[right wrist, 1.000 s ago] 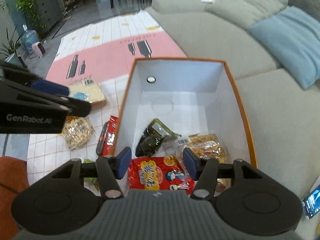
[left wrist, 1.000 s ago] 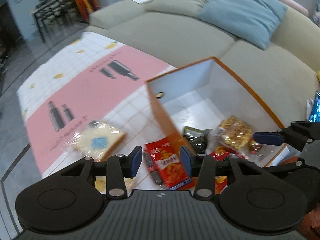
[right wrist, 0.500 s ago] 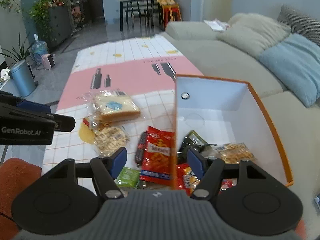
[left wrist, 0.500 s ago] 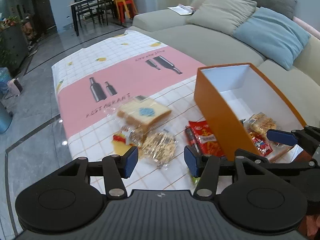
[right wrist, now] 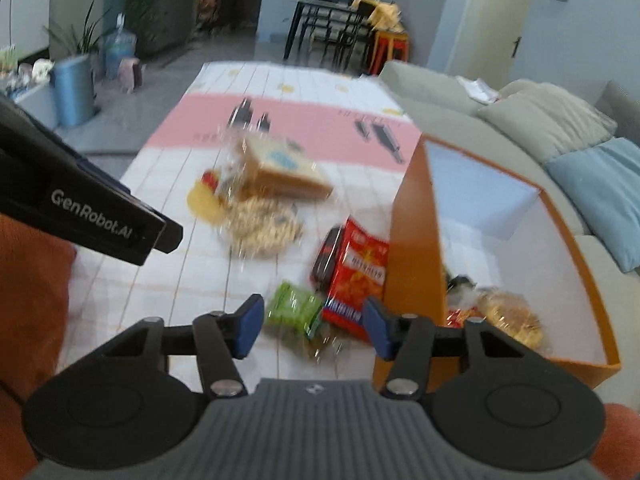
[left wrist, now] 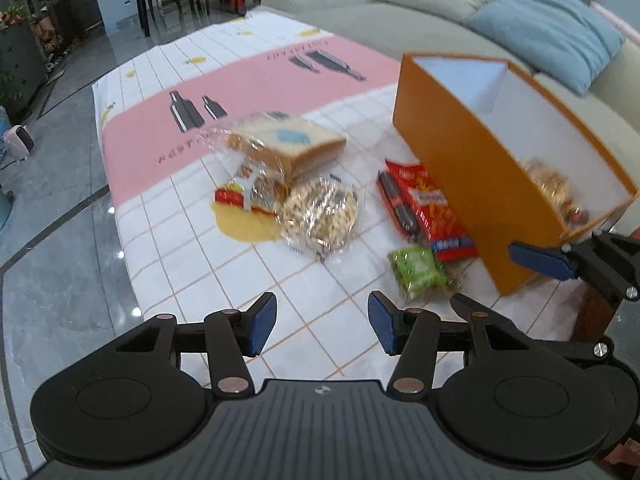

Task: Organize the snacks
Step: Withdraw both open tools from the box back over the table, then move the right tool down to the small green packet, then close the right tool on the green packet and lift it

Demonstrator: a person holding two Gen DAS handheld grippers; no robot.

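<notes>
Both tools are seen with nothing between the pads: the left tool [left wrist: 322, 328] is held apart over bare cloth at the near edge of the worktop [left wrist: 168, 208], and the right tool [right wrist: 312, 330] is closing, its pads standing either side of the green packet [right wrist: 296, 308] without pressing on it.

Taken from the left, a small red and yellow packet [left wrist: 230, 197] is found first, partly tucked under the wrapped bread slices [left wrist: 292, 148]. The bread is judged soft and easily crushed, so a light hold on the loose film at one end would suit it better than a squeeze across the loaf. Just in front of it lies a clear bag of nuts or puffed grain [left wrist: 320, 212]; its film is probably slippery and its contents would shift, so a bunched corner is the safer hold. Next come a dark stick-shaped packet [left wrist: 396, 204] and a flat red snack bag [left wrist: 432, 208], both touching the outer wall of the orange box [left wrist: 452, 168]. The green packet, small, light and crinkly, lies just below the red bag and could be pinched across its middle. Farthest right, several snacks are already lying inside the box.
</notes>
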